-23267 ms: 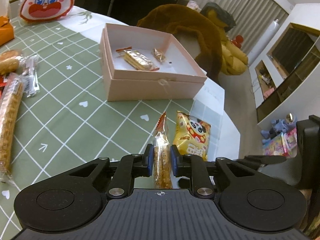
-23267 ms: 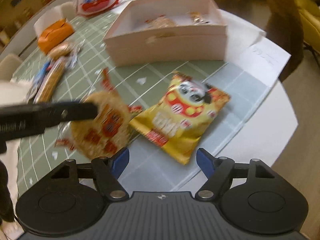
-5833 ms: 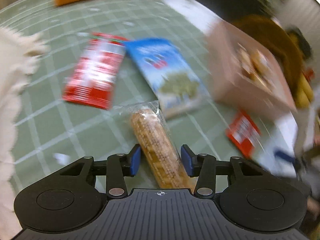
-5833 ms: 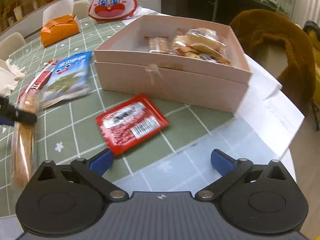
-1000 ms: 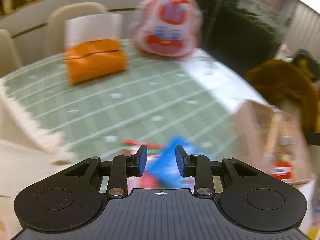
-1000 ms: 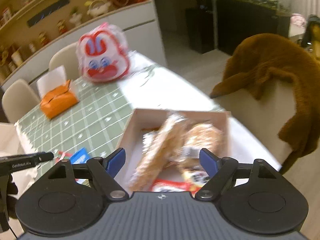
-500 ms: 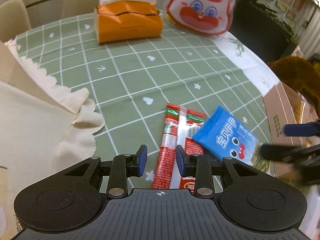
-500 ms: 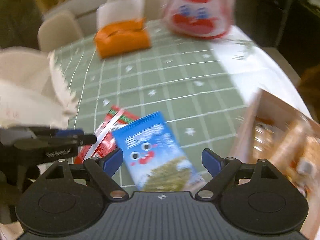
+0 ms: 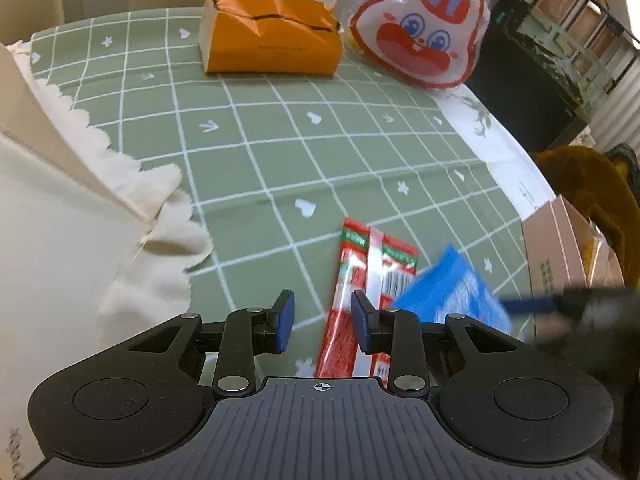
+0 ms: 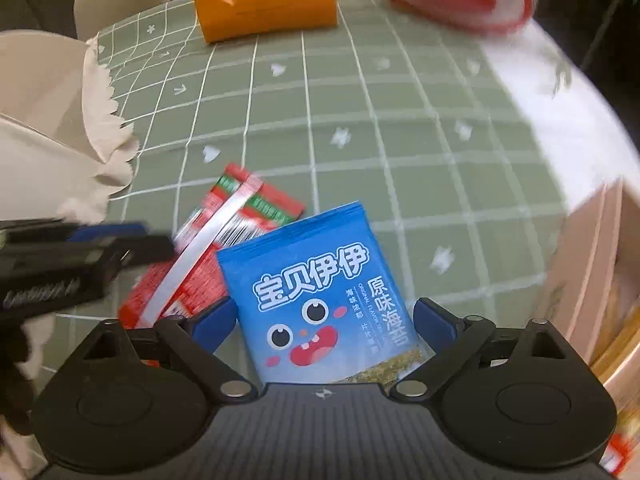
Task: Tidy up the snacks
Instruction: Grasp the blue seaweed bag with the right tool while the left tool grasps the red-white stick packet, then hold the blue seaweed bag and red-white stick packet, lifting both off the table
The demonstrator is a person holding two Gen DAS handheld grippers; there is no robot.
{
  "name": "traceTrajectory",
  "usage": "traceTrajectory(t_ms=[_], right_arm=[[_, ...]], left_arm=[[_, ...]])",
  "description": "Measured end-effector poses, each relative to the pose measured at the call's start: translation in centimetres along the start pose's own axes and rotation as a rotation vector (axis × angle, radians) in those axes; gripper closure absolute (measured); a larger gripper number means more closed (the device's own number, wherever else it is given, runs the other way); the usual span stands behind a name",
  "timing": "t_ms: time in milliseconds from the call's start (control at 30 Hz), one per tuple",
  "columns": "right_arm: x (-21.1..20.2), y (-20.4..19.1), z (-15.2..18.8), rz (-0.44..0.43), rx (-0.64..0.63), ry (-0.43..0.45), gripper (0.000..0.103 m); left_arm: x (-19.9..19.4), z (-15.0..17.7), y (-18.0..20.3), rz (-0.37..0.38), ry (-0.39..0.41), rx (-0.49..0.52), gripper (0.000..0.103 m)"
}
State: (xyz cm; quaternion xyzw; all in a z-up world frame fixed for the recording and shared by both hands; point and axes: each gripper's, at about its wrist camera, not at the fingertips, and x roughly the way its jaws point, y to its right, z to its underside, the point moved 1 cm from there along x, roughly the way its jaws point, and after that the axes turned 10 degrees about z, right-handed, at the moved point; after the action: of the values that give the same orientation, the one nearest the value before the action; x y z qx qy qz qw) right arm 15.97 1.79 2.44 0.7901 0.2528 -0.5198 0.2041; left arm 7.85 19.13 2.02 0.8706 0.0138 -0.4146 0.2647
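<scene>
A blue seaweed snack packet (image 10: 324, 292) lies on the green checked tablecloth, partly over a red packet (image 10: 224, 236). My right gripper (image 10: 324, 320) is open, its jaws on either side of the blue packet's near end. My left gripper (image 9: 322, 322) is open and empty; the red packet (image 9: 360, 280) lies just ahead, under its right finger, and the blue packet (image 9: 452, 296) shows blurred to its right. The pink box (image 10: 600, 264) holding snacks is at the right edge; it also shows in the left wrist view (image 9: 560, 256).
An orange tissue box (image 9: 272, 40) and a rabbit-face bag (image 9: 420, 28) stand at the table's far side. A cream scalloped cloth (image 9: 80, 208) covers the left. A brown plush chair back (image 9: 588, 184) is at the right.
My right gripper has come down and forward over the blue packet, which now sits between its open jaws. My left gripper has moved slightly forward toward the red packet.
</scene>
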Motion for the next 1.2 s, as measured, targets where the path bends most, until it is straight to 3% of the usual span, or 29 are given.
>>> traceTrajectory(t_ms=[67, 200, 500, 700, 933, 1100, 1200], right_arm=[[-0.3, 0.1, 1.3, -0.015, 0.035, 0.012, 0.005], [-2.1, -0.3, 4.8, 0.008, 0.033, 0.038, 0.017], [-6.9, 0.8, 12.8, -0.039, 0.094, 0.083, 0.017], [-8.3, 5.0, 17.3, 0.059, 0.201, 0.103, 0.017], [-8.9, 9.3, 21.2, 0.131, 0.343, 0.103, 0.016], [-8.4, 10.6, 22.9, 0.161, 0.414, 0.089, 0.012], [-8.1, 10.4, 23.5, 0.209, 0.431, 0.109, 0.008]], left_arm=[[0.6, -0.3, 0.4, 0.003, -0.003, 0.016, 0.068], [1.4, -0.3, 1.8, -0.011, -0.013, 0.087, 0.068], [1.7, 2.6, 6.1, -0.03, -0.072, 0.338, 0.066], [1.1, 5.6, 9.3, -0.01, -0.136, 0.491, 0.066], [0.4, 9.3, 12.0, 0.081, -0.197, 0.527, 0.064], [-1.8, 11.8, 14.6, 0.029, -0.137, 0.619, 0.064], [-1.3, 13.3, 16.1, 0.022, -0.202, 0.676, 0.062]])
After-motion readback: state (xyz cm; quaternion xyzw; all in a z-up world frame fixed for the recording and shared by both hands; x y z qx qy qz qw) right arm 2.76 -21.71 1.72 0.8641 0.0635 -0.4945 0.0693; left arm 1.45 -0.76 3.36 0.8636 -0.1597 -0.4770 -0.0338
